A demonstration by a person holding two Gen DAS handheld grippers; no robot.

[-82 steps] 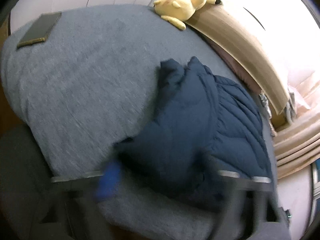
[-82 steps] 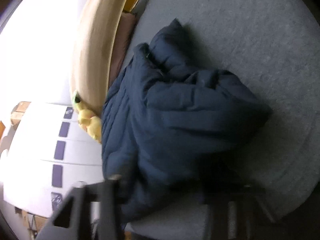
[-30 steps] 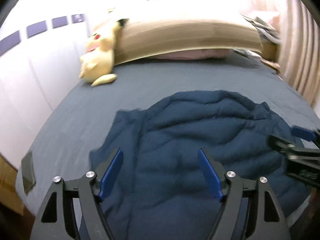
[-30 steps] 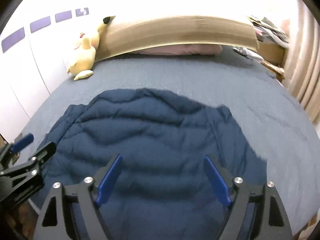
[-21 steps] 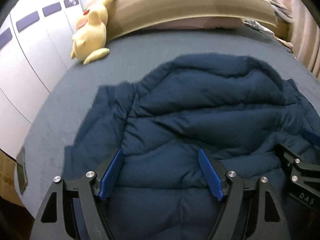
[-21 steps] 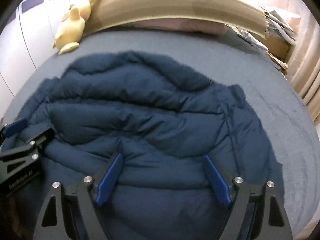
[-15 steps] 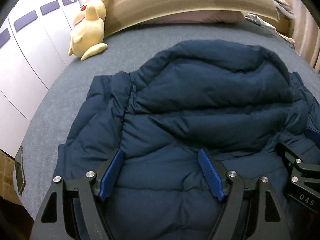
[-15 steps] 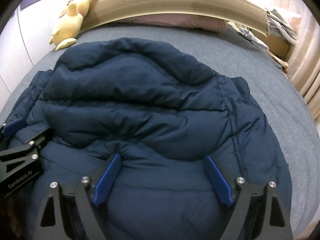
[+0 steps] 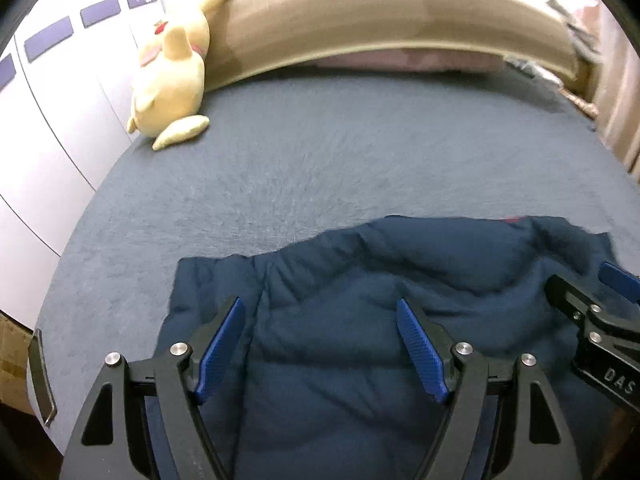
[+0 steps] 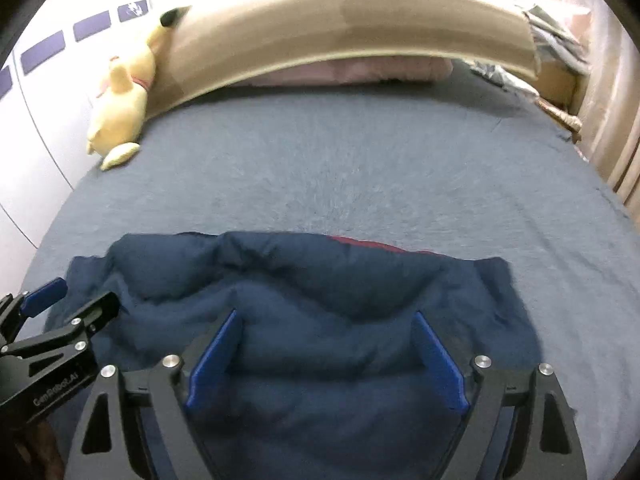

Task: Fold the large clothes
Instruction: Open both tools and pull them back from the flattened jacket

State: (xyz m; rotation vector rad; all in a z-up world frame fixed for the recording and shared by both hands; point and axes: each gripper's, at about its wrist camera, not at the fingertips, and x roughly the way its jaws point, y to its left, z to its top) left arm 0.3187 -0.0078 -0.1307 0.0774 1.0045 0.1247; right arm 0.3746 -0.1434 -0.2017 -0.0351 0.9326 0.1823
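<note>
Since both your left gripper [image 9: 320,344] and right gripper [image 10: 326,356] hang spread wide, holding nothing, over the navy puffer jacket [image 10: 304,304] on the bed's [image 10: 360,168] near edge, any sloppy grab could bunch that slippery padding.

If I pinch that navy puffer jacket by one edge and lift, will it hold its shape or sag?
The navy puffer jacket would probably sag: it already lies in soft rolls and creases on the bed. Its quilted fill suggests it is light for its bulk. The smooth shell may slip between the fingers of the open right gripper, so take a thick fold.
</note>
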